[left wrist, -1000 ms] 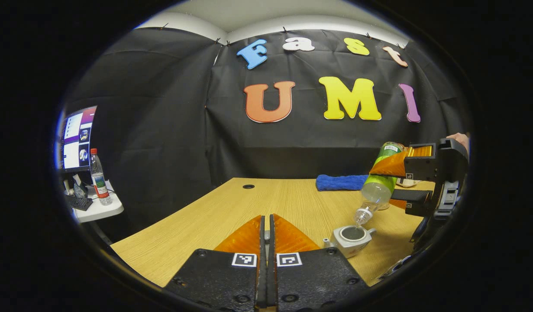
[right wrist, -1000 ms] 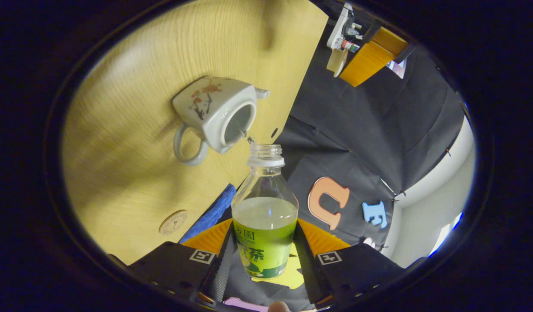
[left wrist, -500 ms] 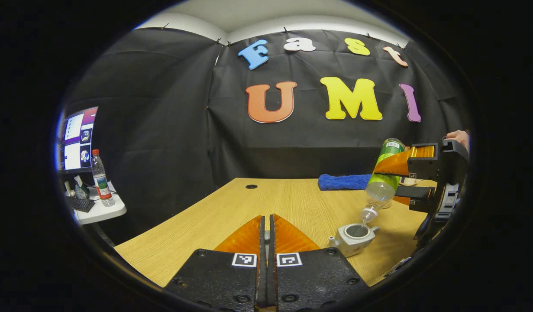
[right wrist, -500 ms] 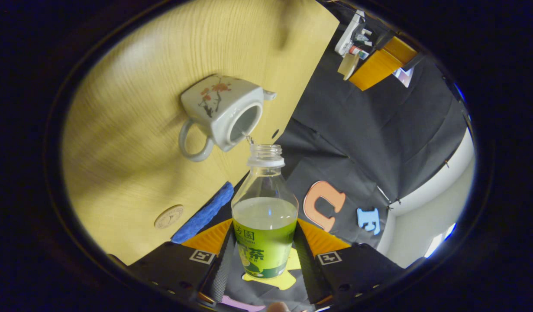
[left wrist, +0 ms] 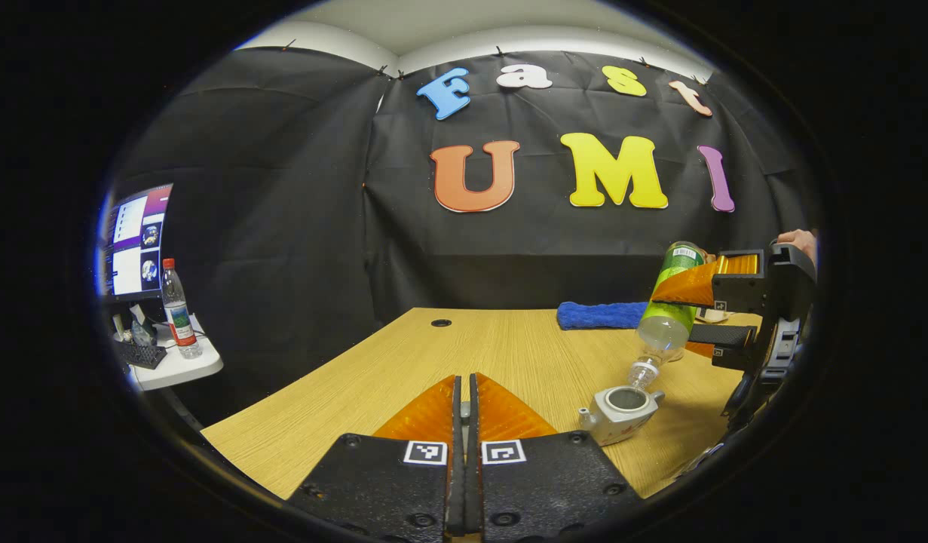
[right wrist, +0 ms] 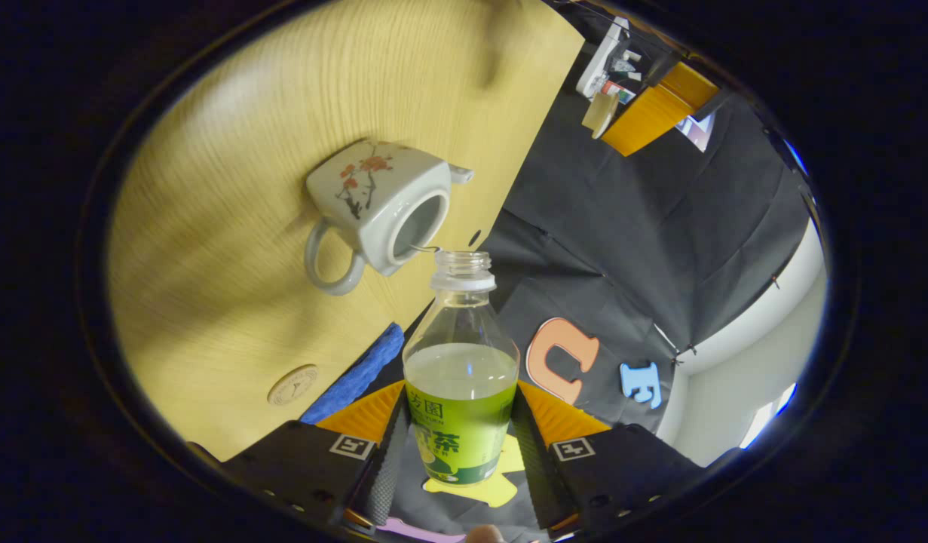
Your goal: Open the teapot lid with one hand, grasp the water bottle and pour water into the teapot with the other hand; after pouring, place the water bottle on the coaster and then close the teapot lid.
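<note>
A white teapot [left wrist: 618, 415] with a flower print stands lidless on the wooden table [left wrist: 403, 377]. My right gripper [left wrist: 716, 302] is shut on a green-labelled water bottle [left wrist: 667, 317], which is tipped mouth-down over the pot's opening. In the right gripper view the bottle [right wrist: 460, 377] sits between my fingers, and a thin thread of water runs from its mouth into the teapot [right wrist: 381, 204]. My left gripper [left wrist: 464, 392] is held above the table to the pot's left. Its fingers are pressed together on a pale sliver of the teapot lid; the rest of the lid is hidden. A round coaster [right wrist: 292, 385] lies beyond the pot.
A blue cloth [left wrist: 595, 315] lies at the table's far edge, near the coaster. A small cable hole [left wrist: 441, 323] sits at the back of the table. Off to the left, a side table [left wrist: 177, 362] carries a monitor and a plastic bottle. A hand [left wrist: 799, 240] holds the right gripper.
The bottle stays tipped over the teapot, and the stream has thinned. My left gripper has drifted slightly, so the teapot sits a little farther right in its view.
</note>
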